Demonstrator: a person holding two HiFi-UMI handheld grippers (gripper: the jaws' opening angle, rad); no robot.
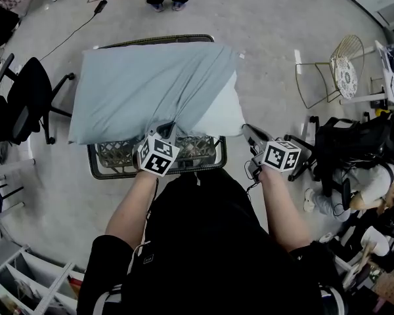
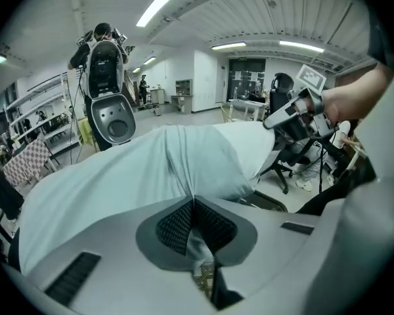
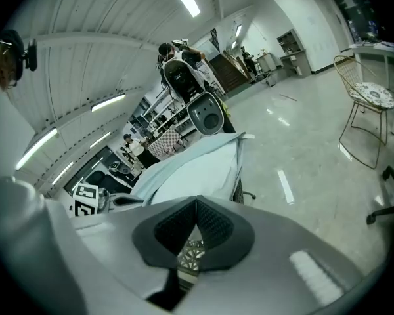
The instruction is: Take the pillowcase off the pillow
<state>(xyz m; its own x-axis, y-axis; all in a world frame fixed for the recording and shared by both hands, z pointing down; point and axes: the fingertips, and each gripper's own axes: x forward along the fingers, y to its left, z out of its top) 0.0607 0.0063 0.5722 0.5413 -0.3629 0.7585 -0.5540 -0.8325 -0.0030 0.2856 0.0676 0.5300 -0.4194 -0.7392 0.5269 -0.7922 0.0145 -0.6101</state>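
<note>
**Pillow in pale blue pillowcase, laid across a wicker basket**

- Pillowcase [image 1: 141, 90]: covers most of the pillow [image 1: 226, 110]. The white pillow shows bare over the basket's right end, so the case's mouth likely faces that way.
- Long axis: left to right across the basket [image 1: 115, 155], overhanging both ends.
- Left tongs [image 1: 165, 134]: at the basket's near rim, clamped on a fold of the pillowcase's near edge. This is the hand nearer the cloth.
- Right tongs [image 1: 251, 135]: just off the basket's near right corner, beside the bared pillow; pressed together with nothing between them.
- Basket: bears the pillow on top. Its inside is hidden, so its contents cannot be told.
- Coming move, as judged: draw the cloth leftward, off the bare end.
</note>
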